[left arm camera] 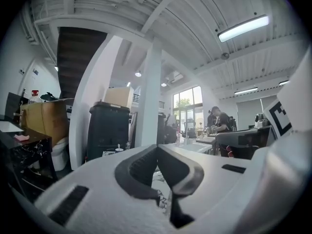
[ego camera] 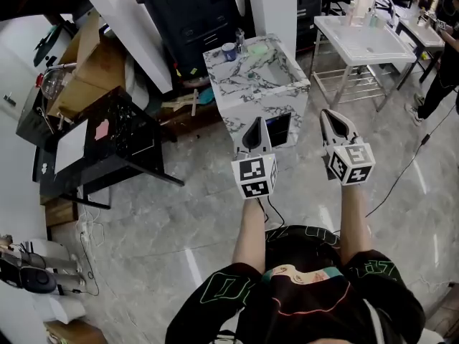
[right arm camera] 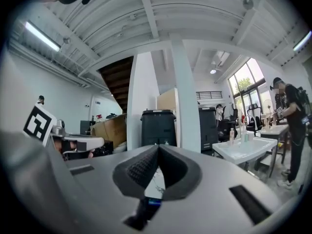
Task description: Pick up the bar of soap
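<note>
A pale green bar, apparently the soap (ego camera: pixel 259 48), lies on the back of a marble-patterned sink stand (ego camera: pixel 240 95) in the head view. Both grippers hang in the air on the near side of the stand, well short of the soap. My left gripper (ego camera: pixel 255 125) points at the stand's front, its jaws shut with nothing between them (left arm camera: pixel 157 148). To its right, my right gripper (ego camera: pixel 329 115) is also shut and empty (right arm camera: pixel 158 148). The soap does not show in either gripper view.
A blue-and-white cup (ego camera: pixel 229 51) and a small bottle (ego camera: pixel 239 37) stand beside the soap. A white sink table (ego camera: pixel 362 45) is at right, with a person (ego camera: pixel 445 70) beyond it. A black table (ego camera: pixel 122 131) and boxes sit at left, a black cabinet (ego camera: pixel 190 13) behind.
</note>
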Demonstrator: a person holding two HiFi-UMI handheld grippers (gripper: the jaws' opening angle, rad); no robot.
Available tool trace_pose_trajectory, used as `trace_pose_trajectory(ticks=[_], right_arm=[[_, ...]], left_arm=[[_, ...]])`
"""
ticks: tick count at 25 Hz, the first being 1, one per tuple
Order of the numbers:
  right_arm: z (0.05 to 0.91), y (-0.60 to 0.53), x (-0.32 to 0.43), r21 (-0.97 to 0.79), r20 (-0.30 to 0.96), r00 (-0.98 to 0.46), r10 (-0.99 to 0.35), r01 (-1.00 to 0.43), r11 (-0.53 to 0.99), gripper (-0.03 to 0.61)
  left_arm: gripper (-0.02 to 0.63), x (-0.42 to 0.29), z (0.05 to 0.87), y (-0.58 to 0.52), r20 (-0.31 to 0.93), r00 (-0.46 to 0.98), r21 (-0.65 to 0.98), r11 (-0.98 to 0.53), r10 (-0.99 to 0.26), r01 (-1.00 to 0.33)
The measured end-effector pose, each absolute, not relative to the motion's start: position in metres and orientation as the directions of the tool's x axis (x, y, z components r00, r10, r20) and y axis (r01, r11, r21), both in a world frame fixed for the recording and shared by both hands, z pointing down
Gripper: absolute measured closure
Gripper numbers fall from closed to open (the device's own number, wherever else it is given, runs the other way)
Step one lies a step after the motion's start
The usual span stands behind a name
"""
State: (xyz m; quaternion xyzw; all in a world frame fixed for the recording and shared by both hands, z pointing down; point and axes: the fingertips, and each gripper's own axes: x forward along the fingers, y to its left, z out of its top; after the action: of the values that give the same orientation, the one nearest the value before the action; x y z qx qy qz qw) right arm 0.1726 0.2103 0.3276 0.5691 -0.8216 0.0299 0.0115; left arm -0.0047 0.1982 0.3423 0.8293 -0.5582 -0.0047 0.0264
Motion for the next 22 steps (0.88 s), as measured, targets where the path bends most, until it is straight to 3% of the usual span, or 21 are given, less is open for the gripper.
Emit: trace_pose_trajectory(ticks=[7,22], right_arm=[[0.328,0.202,0.165,-0.039,0.062,-0.355,-0.933,-0.935,0.353,0.572],[0.320,0.190,0.152,-0.011,0.070,-0.368,-0.927,-0.930,0.368,0.573]], left_arm=[[0.606,-0.015,0.335,0.196,-0.039,0.412,0.154,-0.413,-0.910,-0.898],[0.606,-0.032,0.333,0.186,-0.060,0.395,0.165,-0.399,-0.917,-0.902]])
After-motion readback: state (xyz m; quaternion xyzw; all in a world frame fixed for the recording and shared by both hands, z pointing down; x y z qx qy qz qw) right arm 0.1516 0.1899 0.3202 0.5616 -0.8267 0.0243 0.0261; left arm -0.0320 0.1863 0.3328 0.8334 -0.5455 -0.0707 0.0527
